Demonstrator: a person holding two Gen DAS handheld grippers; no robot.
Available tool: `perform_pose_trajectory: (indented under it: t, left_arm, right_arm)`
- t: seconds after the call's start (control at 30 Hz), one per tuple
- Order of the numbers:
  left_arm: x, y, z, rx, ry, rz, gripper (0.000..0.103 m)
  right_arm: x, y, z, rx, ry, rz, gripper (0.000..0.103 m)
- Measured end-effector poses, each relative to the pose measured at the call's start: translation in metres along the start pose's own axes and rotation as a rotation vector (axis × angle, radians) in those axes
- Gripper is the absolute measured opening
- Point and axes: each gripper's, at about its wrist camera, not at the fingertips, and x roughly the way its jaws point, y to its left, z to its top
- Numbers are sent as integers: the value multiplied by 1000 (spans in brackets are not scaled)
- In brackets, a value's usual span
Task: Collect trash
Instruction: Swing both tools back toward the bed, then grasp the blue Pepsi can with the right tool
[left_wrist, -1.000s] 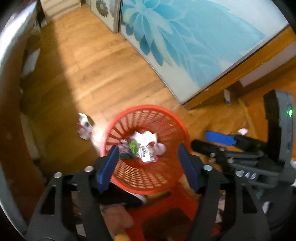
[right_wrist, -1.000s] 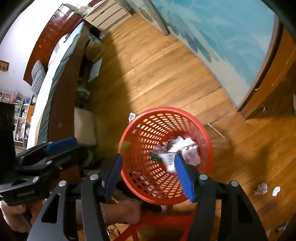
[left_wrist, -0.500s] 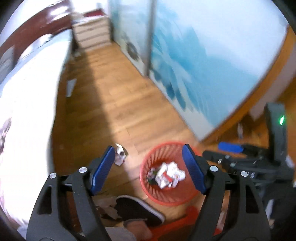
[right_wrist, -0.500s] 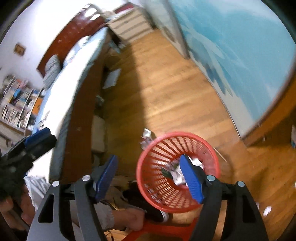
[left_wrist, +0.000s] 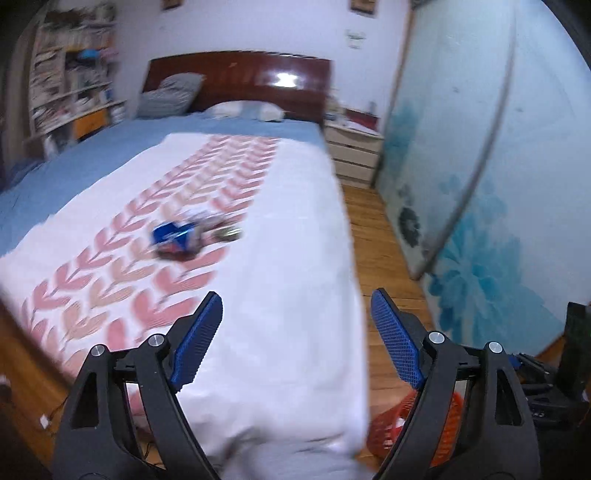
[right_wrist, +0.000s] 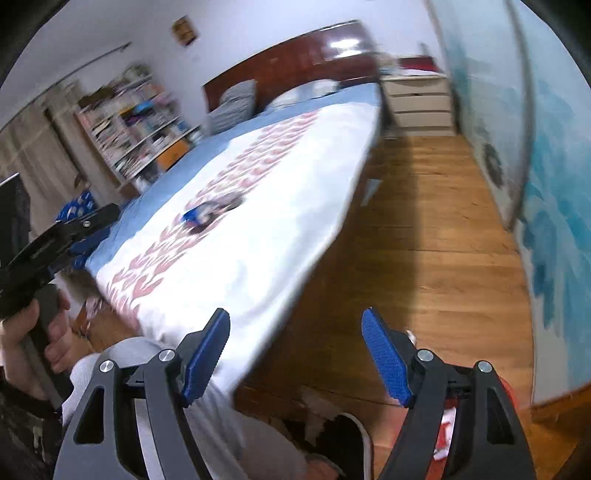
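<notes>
The left hand-held gripper (left_wrist: 295, 332) stands wide with nothing between its blue pads; its jaws have just been opening, and it points down over the white end of the bed (left_wrist: 295, 240). The next trash (left_wrist: 192, 236), a blurred little heap with a blue-and-white wrapper or crushed packet at its left end and something paler and greenish trailing to the right, lies on the pink-patterned quilt ahead of this gripper and to the left of its midline, well apart from the pads. As far as the blur allows, the heap's long axis runs roughly across the view, about square to the line the fingers point along. The right hand-held gripper (right_wrist: 295, 350) is likewise parted and empty, its jaws also just opening, and it aims past the bed's edge at the wooden floor (right_wrist: 424, 240); from here the trash (right_wrist: 207, 214) sits far up and left, further off its line, so the left hand looks the nearer and better placed for the reach. The left view alone shows the heap nearly head-on, plus a corner of the red basket (left_wrist: 391, 424) low at right behind its finger. The right view alone shows the hand (right_wrist: 40, 332) gripping the left tool's handle, the drop from mattress to floor, and a dark shoe (right_wrist: 343, 443) beneath.
</notes>
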Motion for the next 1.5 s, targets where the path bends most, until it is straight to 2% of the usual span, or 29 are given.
perform_pose_trajectory:
  t: [0.1, 0.2, 0.3, 0.37, 0.53, 0.67, 0.83, 0.97, 1.1, 1.2, 1.23, 1.3, 1.33, 1.5]
  left_arm:
    - [-3, 36, -6, -60, -5, -23, 82]
    - [-7, 56, -11, -64, -31, -5, 82]
    - [-4, 73, -16, -46, -17, 40, 82]
    - [-3, 90, -16, -104, 4, 32, 82]
    - [-8, 120, -18, -216, -11, 17, 82]
    - [-9, 130, -22, -259, -12, -1, 82]
    - [-4, 130, -24, -261, 3, -1, 82]
    - [-1, 130, -24, -263, 11, -11, 82]
    - [5, 132, -24, -269, 19, -22, 82]
    - [8, 134, -23, -276, 26, -28, 82]
    - [8, 134, -22, -278, 28, -32, 82]
    - [10, 134, -22, -282, 31, -36, 82]
    - [12, 134, -21, -283, 34, -37, 82]
    - [18, 129, -18, -281, 45, -32, 82]
  right_arm:
    - [21, 38, 5, -72, 25, 15, 74]
    - [38, 70, 11, -117, 40, 21, 74]
    - [61, 98, 20, -153, 48, 19, 74]
    - [75, 110, 26, -165, 50, 23, 75]
    - [113, 145, 44, -214, 58, 57, 77]
    - [160, 174, 78, -219, 76, 118, 79]
    - [258, 211, 132, -229, 118, 115, 79]
    - [357, 220, 169, -100, 195, 86, 79]
    - [417, 221, 186, -16, 209, 63, 79]
    - [459, 221, 183, 11, 274, 21, 80]
    - [466, 224, 181, -5, 270, 5, 80]
    - [472, 235, 178, -62, 272, 9, 62]
    - [473, 241, 176, -89, 281, 49, 60]
    - [454, 251, 168, -165, 249, 93, 51]
